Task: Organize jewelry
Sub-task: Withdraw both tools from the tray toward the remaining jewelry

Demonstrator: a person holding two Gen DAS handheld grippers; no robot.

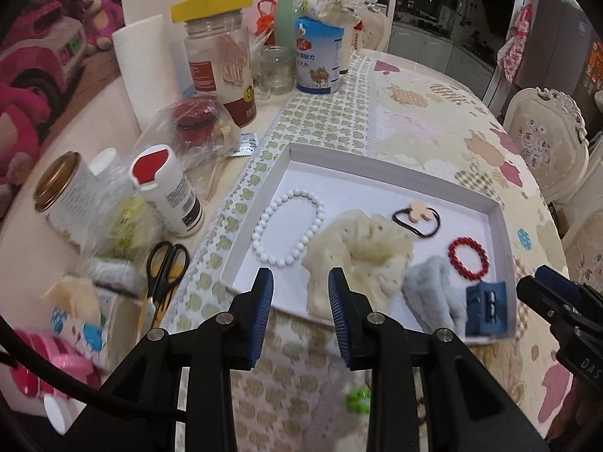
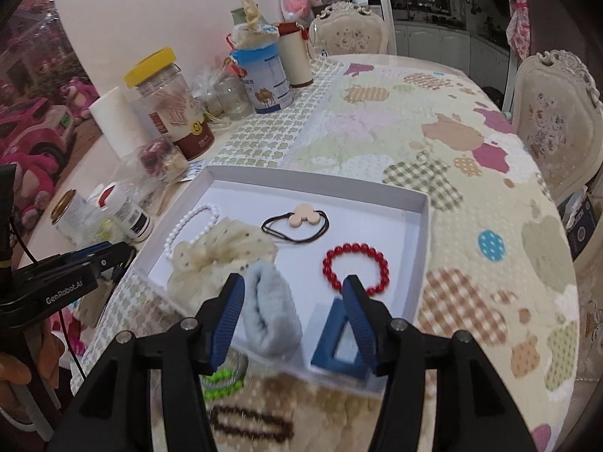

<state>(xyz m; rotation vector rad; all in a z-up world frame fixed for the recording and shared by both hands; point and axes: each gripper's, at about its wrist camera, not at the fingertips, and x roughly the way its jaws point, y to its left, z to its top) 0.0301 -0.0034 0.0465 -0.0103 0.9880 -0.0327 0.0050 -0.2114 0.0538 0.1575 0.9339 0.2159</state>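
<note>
A white shallow box point(image 1: 380, 168) point(image 2: 320, 182) on the table holds a white bead bracelet point(image 1: 288, 228) point(image 2: 190, 224), a cream scrunchie point(image 1: 354, 256) point(image 2: 218, 252), a black hair tie with a beige charm point(image 1: 416, 216) point(image 2: 296, 222), a red bead bracelet point(image 1: 468, 257) point(image 2: 356, 269), a pale blue fluffy scrunchie point(image 1: 433, 293) point(image 2: 271, 312) and a blue hair clip point(image 1: 485, 309) point(image 2: 339, 342). My left gripper point(image 1: 300, 278) is open and empty above the box's near edge. My right gripper point(image 2: 294, 286) is open and empty over the blue scrunchie and clip. A green beaded item point(image 1: 358, 401) point(image 2: 220, 378) and a dark hair clip point(image 2: 250, 420) lie on the table below the box.
Jars, tins, a paper towel roll point(image 1: 145, 71), bottles and black scissors point(image 1: 164, 267) crowd the table's left side. Chairs point(image 2: 557, 120) stand at the right and far end. The patterned tablecloth point(image 2: 471, 173) covers the table right of the box.
</note>
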